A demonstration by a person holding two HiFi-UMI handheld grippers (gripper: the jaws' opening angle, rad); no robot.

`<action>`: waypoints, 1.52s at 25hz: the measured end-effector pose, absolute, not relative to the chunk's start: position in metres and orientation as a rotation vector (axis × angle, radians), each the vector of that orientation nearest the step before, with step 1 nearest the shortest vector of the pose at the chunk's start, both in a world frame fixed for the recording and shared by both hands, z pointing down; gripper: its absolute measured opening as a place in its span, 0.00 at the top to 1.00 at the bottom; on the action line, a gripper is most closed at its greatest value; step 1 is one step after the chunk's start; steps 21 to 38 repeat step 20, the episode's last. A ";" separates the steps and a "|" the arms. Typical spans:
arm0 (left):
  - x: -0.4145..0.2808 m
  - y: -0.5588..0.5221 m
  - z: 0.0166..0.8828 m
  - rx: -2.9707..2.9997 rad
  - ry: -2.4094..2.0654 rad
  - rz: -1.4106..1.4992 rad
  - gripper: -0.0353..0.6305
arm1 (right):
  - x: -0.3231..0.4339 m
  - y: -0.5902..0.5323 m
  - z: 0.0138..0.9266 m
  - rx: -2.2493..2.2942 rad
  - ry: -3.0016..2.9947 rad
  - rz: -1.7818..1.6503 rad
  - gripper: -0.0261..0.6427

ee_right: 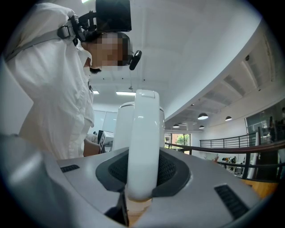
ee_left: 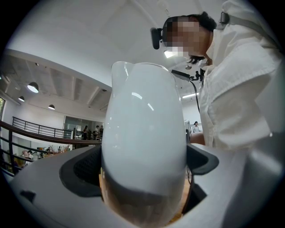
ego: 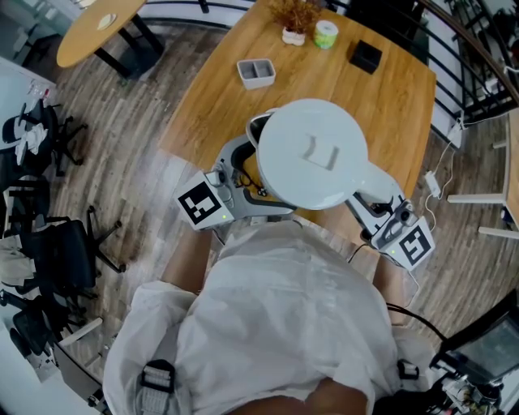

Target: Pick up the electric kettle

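The white electric kettle hangs above the wooden table, close under the head camera, its round lid facing up. My left gripper is shut on the kettle's body at the spout side; in the left gripper view the white body fills the gap between both dark pads. My right gripper is shut on the kettle's handle, which stands as a white upright bar pressed between the black pads. Both grippers point level, toward each other.
On the table's far part stand a grey tray, a small potted plant, a green-and-white roll and a black box. A round table and office chairs stand at the left. A power strip with cable lies at the right.
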State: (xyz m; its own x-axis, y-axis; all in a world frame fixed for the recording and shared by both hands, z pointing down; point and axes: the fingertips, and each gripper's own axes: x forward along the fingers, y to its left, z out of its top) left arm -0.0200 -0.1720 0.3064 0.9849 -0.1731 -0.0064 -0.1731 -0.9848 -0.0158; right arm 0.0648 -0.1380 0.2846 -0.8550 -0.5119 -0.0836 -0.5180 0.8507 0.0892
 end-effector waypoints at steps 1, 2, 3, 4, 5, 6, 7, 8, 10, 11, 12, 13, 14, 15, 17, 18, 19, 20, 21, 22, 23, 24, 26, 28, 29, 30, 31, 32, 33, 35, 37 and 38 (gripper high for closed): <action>-0.020 -0.172 0.306 -3.113 0.270 0.010 0.07 | 0.064 -0.138 0.283 -0.827 2.961 0.169 0.81; -0.020 -0.172 0.306 -3.111 0.269 0.011 0.07 | 0.064 -0.139 0.281 -0.828 2.953 0.169 0.81; -0.020 -0.172 0.306 -3.109 0.268 0.011 0.07 | 0.064 -0.139 0.280 -0.830 2.949 0.169 0.81; -0.020 -0.172 0.306 -3.107 0.266 0.009 0.07 | 0.063 -0.139 0.280 -0.828 2.949 0.173 0.81; -0.021 -0.171 0.307 -3.107 0.266 0.005 0.07 | 0.063 -0.138 0.280 -0.824 2.951 0.179 0.81; -0.021 -0.171 0.308 -3.107 0.265 0.001 0.07 | 0.062 -0.137 0.281 -0.821 2.951 0.182 0.81; -0.022 -0.170 0.309 -3.107 0.264 -0.001 0.07 | 0.061 -0.136 0.282 -0.821 2.954 0.181 0.81; -0.023 -0.170 0.309 -3.107 0.263 -0.001 0.07 | 0.061 -0.136 0.283 -0.823 2.956 0.179 0.81; -0.024 -0.170 0.309 -3.105 0.263 0.003 0.07 | 0.061 -0.136 0.285 -0.824 2.960 0.172 0.81; -0.023 -0.171 0.308 -3.105 0.264 0.004 0.07 | 0.061 -0.136 0.285 -0.824 2.959 0.170 0.81; -0.023 -0.171 0.308 -3.105 0.264 0.005 0.07 | 0.062 -0.137 0.285 -0.822 2.957 0.171 0.81; -0.022 -0.172 0.307 -3.106 0.264 0.005 0.07 | 0.062 -0.137 0.284 -0.822 2.955 0.173 0.81; -0.022 -0.172 0.307 -3.108 0.263 0.005 0.07 | 0.063 -0.137 0.284 -0.824 2.956 0.173 0.81; -0.022 -0.172 0.307 -3.111 0.263 0.004 0.07 | 0.063 -0.137 0.284 -0.827 2.956 0.172 0.81; -0.022 -0.172 0.306 -3.111 0.262 0.003 0.07 | 0.062 -0.137 0.282 -0.827 2.951 0.175 0.81; -0.022 -0.172 0.306 -3.109 0.261 0.002 0.07 | 0.062 -0.137 0.281 -0.827 2.949 0.178 0.81; -0.023 -0.172 0.305 -3.107 0.259 0.002 0.07 | 0.062 -0.137 0.281 -0.828 2.948 0.181 0.81; -0.023 -0.172 0.305 -3.105 0.258 0.002 0.07 | 0.061 -0.137 0.280 -0.829 2.948 0.183 0.81; -0.023 -0.172 0.305 -3.105 0.258 0.002 0.07 | 0.061 -0.137 0.280 -0.829 2.948 0.183 0.81; -0.023 -0.172 0.305 -3.105 0.258 0.002 0.07 | 0.061 -0.137 0.280 -0.829 2.948 0.183 0.81; -0.023 -0.172 0.305 -3.105 0.258 0.002 0.07 | 0.061 -0.137 0.280 -0.829 2.948 0.183 0.81; -0.023 -0.172 0.305 -3.105 0.258 0.002 0.07 | 0.061 -0.137 0.280 -0.829 2.948 0.183 0.81; -0.023 -0.172 0.305 -3.105 0.258 0.002 0.07 | 0.061 -0.137 0.280 -0.829 2.948 0.183 0.81; -0.023 -0.172 0.305 -3.105 0.258 0.002 0.07 | 0.061 -0.137 0.280 -0.829 2.948 0.183 0.81; -0.023 -0.172 0.305 -3.105 0.258 0.002 0.07 | 0.061 -0.137 0.280 -0.829 2.948 0.183 0.81; -0.023 -0.172 0.305 -3.105 0.258 0.002 0.07 | 0.061 -0.137 0.280 -0.829 2.948 0.183 0.81; -0.023 -0.172 0.305 -3.105 0.258 0.002 0.07 | 0.061 -0.137 0.280 -0.829 2.948 0.183 0.81; -0.023 -0.172 0.305 -3.105 0.258 0.002 0.07 | 0.061 -0.137 0.280 -0.829 2.948 0.183 0.81; -0.023 -0.172 0.305 -3.105 0.258 0.002 0.07 | 0.061 -0.137 0.280 -0.829 2.948 0.183 0.81; -0.023 -0.172 0.305 -3.105 0.258 0.002 0.07 | 0.061 -0.137 0.280 -0.829 2.948 0.183 0.81; -0.023 -0.172 0.305 -3.105 0.258 0.002 0.07 | 0.061 -0.137 0.280 -0.829 2.948 0.183 0.81; -0.023 -0.172 0.305 -3.105 0.258 0.002 0.07 | 0.061 -0.137 0.280 -0.829 2.948 0.183 0.81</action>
